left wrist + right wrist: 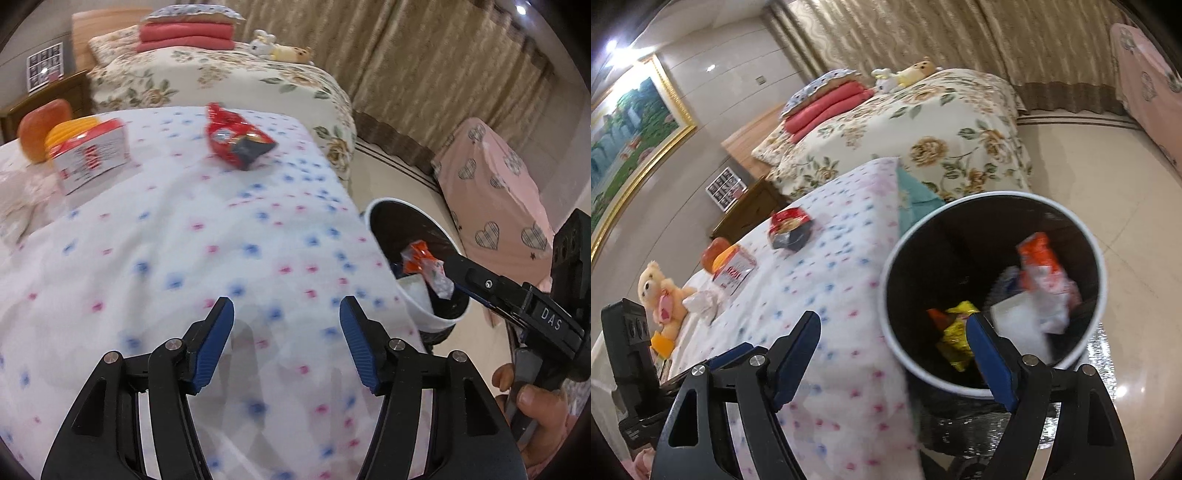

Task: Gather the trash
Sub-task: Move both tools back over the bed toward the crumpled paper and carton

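A white-rimmed black trash bin [424, 310] stands on the floor beside the bed; it fills the right wrist view [897, 266]. An orange and white wrapper [1043, 273] is in the air inside the bin's mouth, also seen from the left wrist [424, 264]. A yellow wrapper [955, 332] lies in the bin. My right gripper [894, 343] is open and empty over the bin's near rim; it also shows in the left wrist view [456, 273]. My left gripper [286, 321] is open and empty above the dotted bedspread [147, 258]. A red snack bag [236, 138] lies far on the bed [790, 229].
A red and white box [90, 158] with orange and yellow items sits at the bed's left. A teddy bear [663, 295] and crumpled white tissue [701, 304] lie nearby. A floral bed [229, 77] is behind, a pink covered stand [495, 199] at right.
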The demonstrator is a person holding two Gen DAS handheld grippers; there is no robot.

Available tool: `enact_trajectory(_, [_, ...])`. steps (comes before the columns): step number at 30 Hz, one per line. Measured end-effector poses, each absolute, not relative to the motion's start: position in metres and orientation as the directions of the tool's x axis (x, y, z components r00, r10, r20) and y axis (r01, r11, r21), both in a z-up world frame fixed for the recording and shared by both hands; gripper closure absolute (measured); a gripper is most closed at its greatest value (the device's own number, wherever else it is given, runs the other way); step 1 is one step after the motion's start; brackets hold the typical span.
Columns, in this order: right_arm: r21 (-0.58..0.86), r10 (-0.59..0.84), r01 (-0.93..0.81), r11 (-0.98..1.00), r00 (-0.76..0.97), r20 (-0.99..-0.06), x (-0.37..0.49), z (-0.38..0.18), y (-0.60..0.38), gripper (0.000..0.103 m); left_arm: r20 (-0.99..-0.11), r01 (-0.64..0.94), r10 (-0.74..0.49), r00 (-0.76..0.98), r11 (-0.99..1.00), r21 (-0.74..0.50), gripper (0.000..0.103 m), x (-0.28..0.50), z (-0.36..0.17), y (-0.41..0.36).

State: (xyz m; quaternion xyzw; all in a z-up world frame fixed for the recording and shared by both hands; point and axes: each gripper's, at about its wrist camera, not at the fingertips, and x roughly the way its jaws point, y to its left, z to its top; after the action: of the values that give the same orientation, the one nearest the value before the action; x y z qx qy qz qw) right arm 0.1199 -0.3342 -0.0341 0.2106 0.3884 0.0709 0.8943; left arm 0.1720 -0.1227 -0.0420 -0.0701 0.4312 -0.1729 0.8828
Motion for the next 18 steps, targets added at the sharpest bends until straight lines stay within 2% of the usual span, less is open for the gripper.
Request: enact_trajectory(18, [0.427,0.388,-0.098,0.899,0.631,-0.671,0.14,-0.038,-0.249,0.02,-0.733,0.056,-0.25,0.632,0.959,-0.279,0.04,0.158,-0.049,-0.021])
